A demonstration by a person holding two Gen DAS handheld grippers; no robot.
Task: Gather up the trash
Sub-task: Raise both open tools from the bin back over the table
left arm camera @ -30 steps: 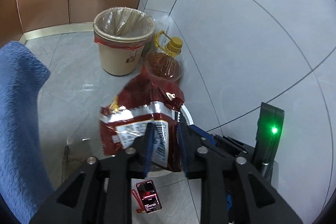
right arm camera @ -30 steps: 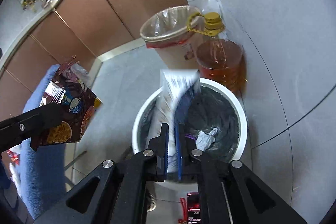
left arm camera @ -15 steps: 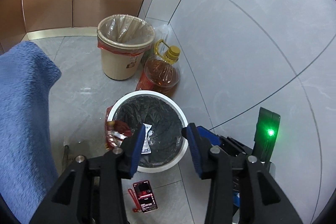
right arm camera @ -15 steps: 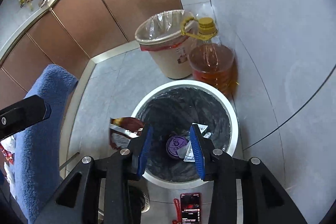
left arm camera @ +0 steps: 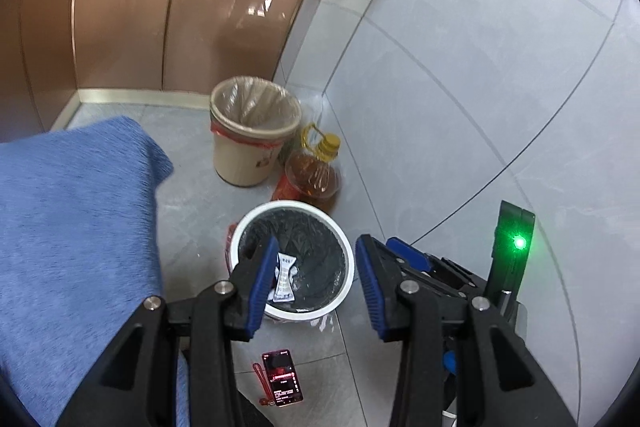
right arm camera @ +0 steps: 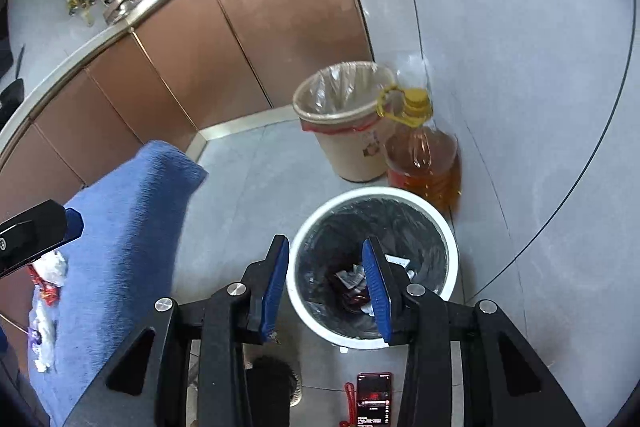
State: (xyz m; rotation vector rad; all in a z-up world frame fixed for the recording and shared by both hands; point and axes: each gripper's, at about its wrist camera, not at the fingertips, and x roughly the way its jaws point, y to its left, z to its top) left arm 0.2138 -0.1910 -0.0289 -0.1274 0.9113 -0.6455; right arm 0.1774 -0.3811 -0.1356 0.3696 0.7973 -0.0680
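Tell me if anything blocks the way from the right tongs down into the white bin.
Nothing visible does. The right tongs are open and empty above the white bin, whose mouth is uncovered, with wrappers already inside.

A beige bin (lined with clear plastic) is seen on the grey tiled floor, a bottle of amber oil just beside it. A blue cloth is draped at left. A red phone lies on the tiles.

bins: 2 (white bin, beige bin) | oil bottle: 1 | phone: 1 | blue cloth: 1
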